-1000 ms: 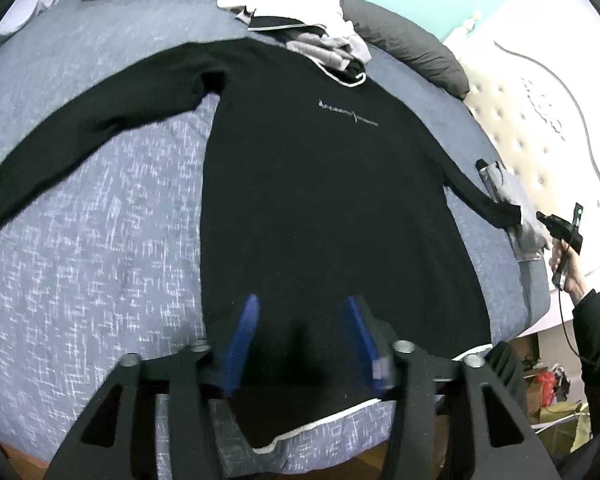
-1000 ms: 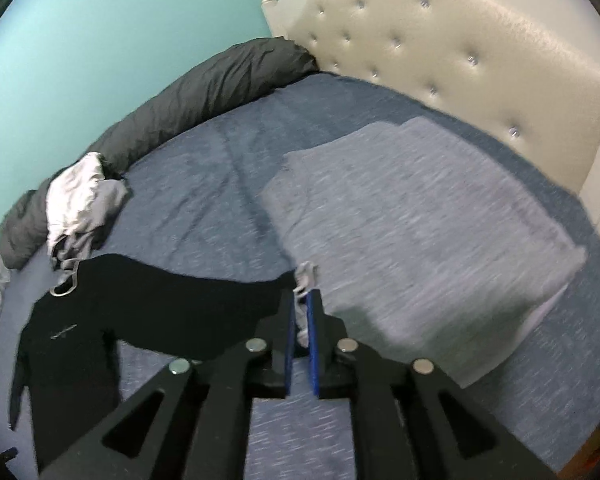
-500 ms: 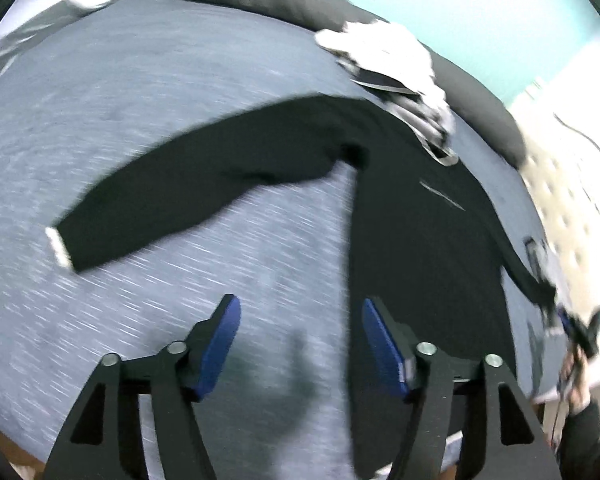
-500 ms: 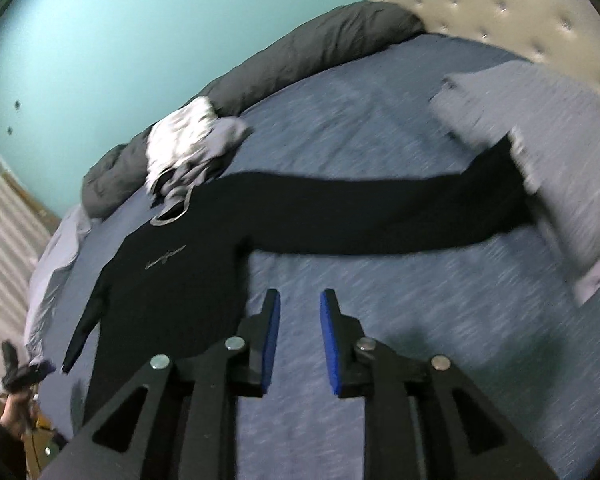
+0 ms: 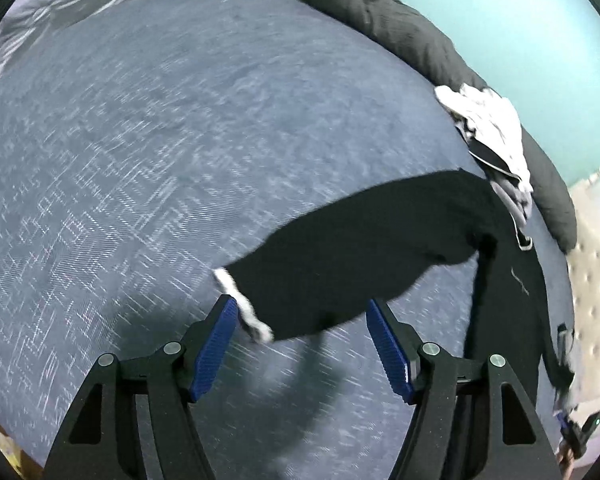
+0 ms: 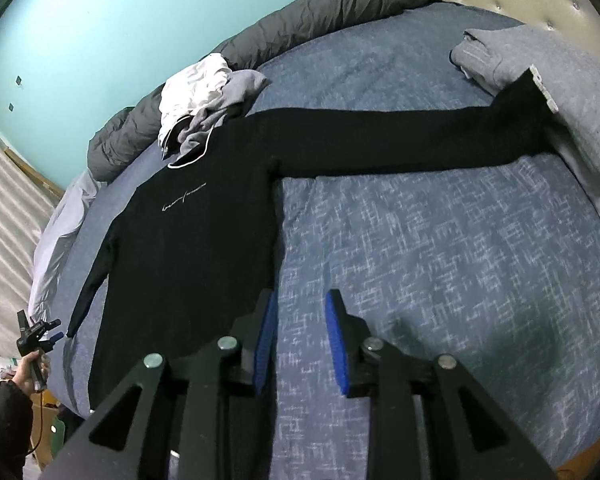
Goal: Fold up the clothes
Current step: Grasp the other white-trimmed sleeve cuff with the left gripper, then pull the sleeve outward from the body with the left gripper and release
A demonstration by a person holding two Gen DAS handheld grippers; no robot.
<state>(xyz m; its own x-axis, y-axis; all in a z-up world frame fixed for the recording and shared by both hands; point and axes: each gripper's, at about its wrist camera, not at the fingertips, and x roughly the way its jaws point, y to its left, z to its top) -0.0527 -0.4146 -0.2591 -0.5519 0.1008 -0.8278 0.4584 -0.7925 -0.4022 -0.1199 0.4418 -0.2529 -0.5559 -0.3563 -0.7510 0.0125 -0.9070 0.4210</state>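
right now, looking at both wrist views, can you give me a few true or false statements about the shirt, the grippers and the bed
1. The black long-sleeved shirt lies spread flat on the blue bedspread. True.
2. The left gripper is shut on the white cuff. False: its jaws are wide open, the cuff just ahead of them.
3. The right gripper is open and holds nothing. True.
4. The far sleeve is folded across the chest. False: it stretches straight out, its end on the grey pillow.
5. A pile of clothes lies by the collar. True.

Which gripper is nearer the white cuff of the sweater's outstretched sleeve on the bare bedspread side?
Left. The left gripper hovers open right at that cuff; the right gripper is by the sweater's side edge.
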